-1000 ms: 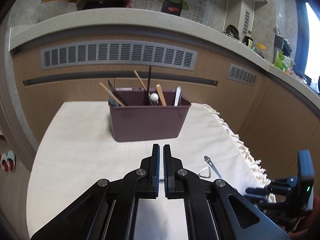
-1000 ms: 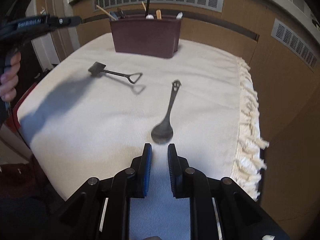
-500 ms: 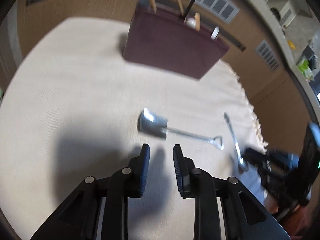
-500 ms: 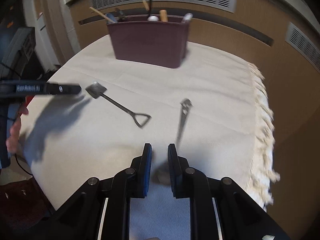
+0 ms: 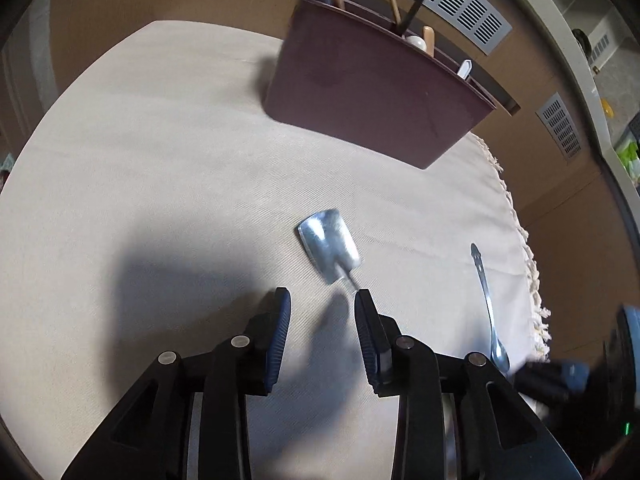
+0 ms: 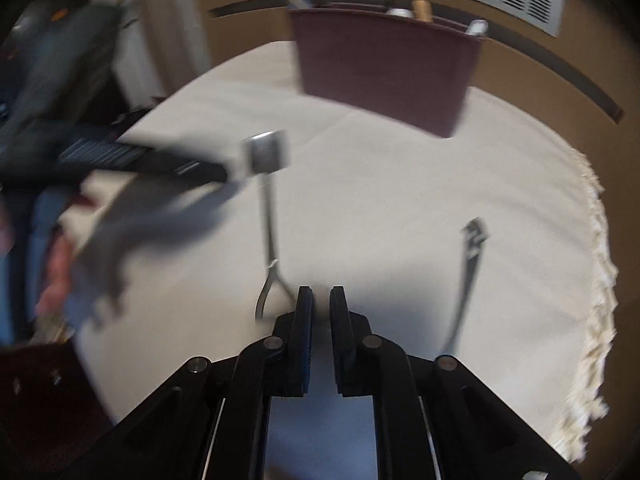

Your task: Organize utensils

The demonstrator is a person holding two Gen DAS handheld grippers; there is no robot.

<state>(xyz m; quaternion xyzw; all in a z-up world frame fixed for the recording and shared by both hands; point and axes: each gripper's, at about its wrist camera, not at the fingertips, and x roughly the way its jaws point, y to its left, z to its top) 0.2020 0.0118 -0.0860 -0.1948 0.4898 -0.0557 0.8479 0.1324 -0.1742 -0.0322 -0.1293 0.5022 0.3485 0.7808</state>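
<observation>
A small metal shovel-shaped spoon [image 5: 330, 246] lies on the cream tablecloth [image 5: 160, 184]. My left gripper [image 5: 322, 304] is open and just short of its blade, with the handle running under my right finger. In the right wrist view the same shovel spoon [image 6: 267, 200] lies just left of my right gripper [image 6: 321, 298], whose fingers stand a narrow gap apart with nothing between them. A second metal spoon [image 5: 486, 300] lies near the fringed edge; it also shows in the right wrist view [image 6: 468, 268]. The maroon utensil holder [image 5: 372, 96] stands at the back, holding several utensils.
The tablecloth's fringed edge [image 6: 596, 280] runs down the right side. Wooden cabinets with grey vents [image 5: 452, 8] stand behind the table. The left gripper's body [image 6: 120, 160] and a hand reach in, blurred, from the left of the right wrist view.
My left gripper has tipped down, opened wider and closed in on the shovel spoon's blade. My right gripper has swung left, from the plain spoon toward the shovel's handle.
</observation>
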